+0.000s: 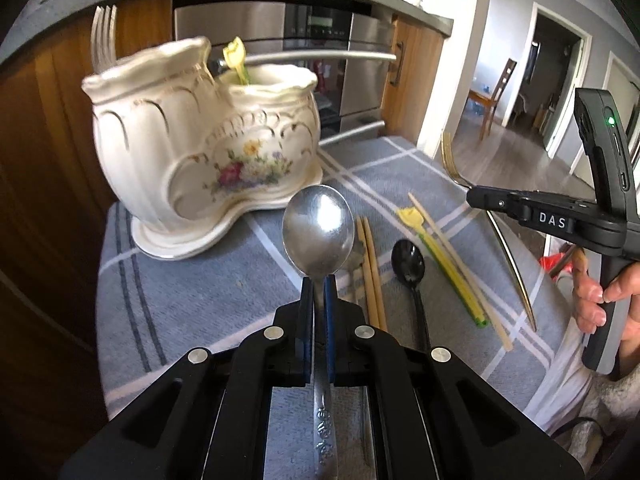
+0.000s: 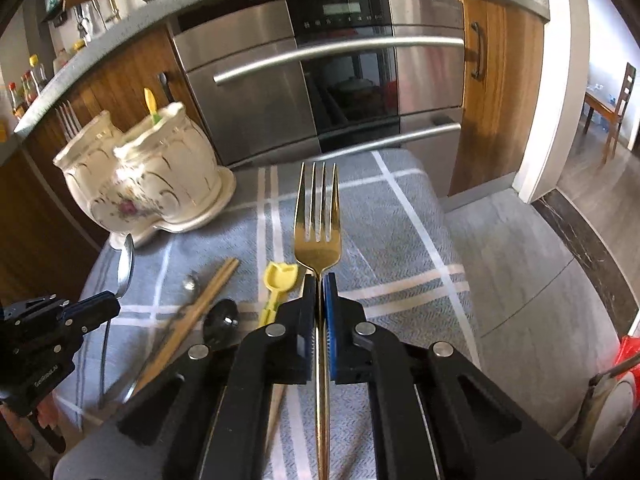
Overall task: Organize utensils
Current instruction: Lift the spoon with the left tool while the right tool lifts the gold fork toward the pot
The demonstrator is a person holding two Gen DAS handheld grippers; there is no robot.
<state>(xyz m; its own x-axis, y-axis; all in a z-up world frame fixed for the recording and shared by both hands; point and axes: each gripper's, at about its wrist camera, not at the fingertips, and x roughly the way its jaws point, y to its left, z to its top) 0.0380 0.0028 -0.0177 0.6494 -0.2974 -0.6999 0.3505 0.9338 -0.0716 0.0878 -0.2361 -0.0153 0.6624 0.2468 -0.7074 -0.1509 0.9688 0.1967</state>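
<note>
The left claw point(image 1: 319, 280) is clamped on a silver spoon point(image 1: 318, 230) at frame centre; the right claw point(image 2: 320, 280) is clamped on a gold fork point(image 2: 317, 220). Below lies the grey plaid worktop point(image 1: 180, 300), with a ceramic holder point(image 1: 200, 140) upper left and a steel oven point(image 2: 320, 72) behind. Only the right view shows bottles point(image 2: 28, 88) at far left.

Black two-finger left gripper point(image 1: 319, 300) with blue pads, silver round screws behind them, right gripper point(image 2: 320, 300) alike, white "DAS" lettering, green light above its handle
</note>
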